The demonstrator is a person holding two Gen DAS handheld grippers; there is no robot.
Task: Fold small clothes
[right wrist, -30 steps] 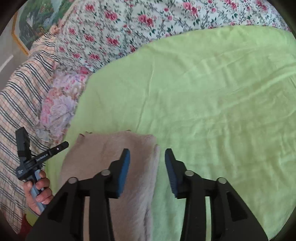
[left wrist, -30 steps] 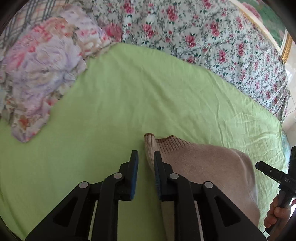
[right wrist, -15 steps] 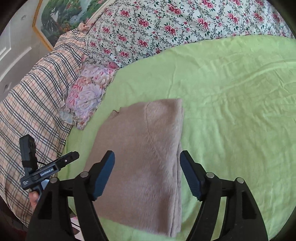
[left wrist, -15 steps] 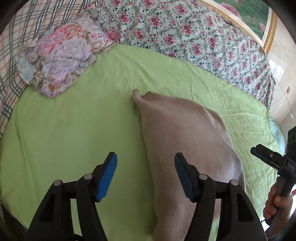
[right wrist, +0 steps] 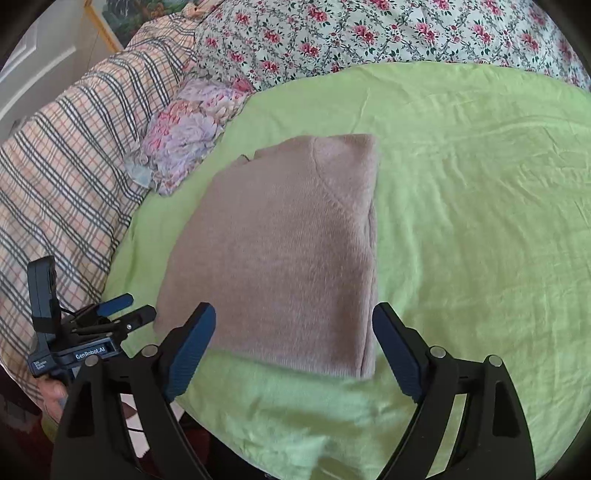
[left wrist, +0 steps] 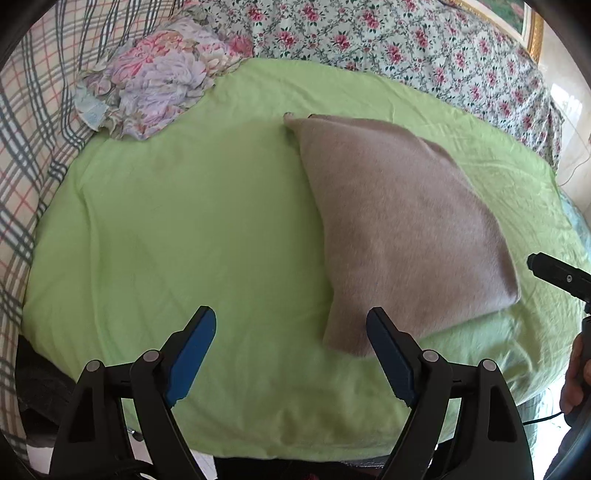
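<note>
One beige sweater (right wrist: pixel 288 251) lies folded, flat.

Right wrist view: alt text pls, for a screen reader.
A folded beige sweater lies flat on a green sheet, just ahead of the open, empty right gripper. The left gripper sits at far left, beside plaid bedding.

My left view: right gripper (left wrist: pixel 561 275) cut by frame edge, jaws unseen. Painting (right wrist: pixel 122 14) cropped at top. Sweater (right wrist: pixel 288 251) underlayers hidden, collar barely visible.
</note>
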